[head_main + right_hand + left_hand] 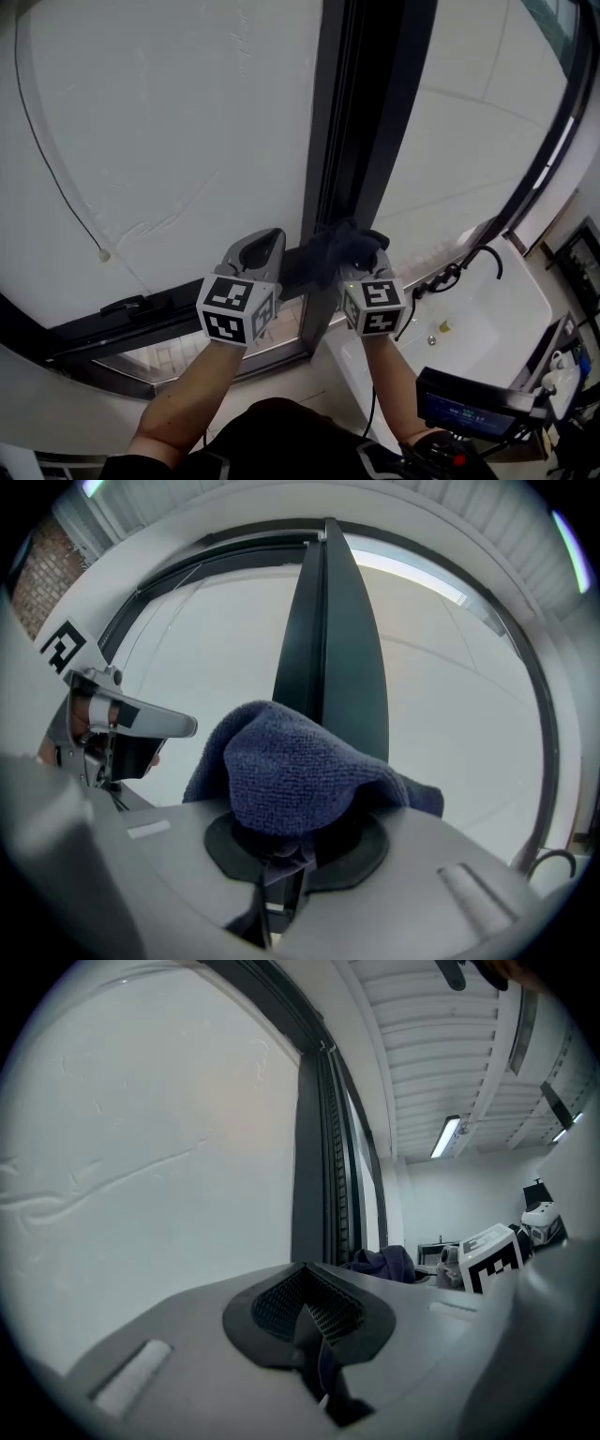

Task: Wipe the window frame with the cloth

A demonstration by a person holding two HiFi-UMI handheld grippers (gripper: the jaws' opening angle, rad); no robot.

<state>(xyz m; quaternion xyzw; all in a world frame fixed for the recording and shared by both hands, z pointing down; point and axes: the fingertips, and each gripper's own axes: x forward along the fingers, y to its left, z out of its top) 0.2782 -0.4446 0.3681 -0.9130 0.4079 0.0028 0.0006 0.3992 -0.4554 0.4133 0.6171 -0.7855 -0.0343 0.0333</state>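
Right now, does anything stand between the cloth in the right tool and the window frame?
Nothing visible does. The right tool grips the cloth, bunched directly before the dark frame. The left tool sits off to the side.

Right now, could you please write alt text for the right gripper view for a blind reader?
The right tongs clamp a bunched dark blue cloth in front of a dark vertical window frame, with pale glass on either side.
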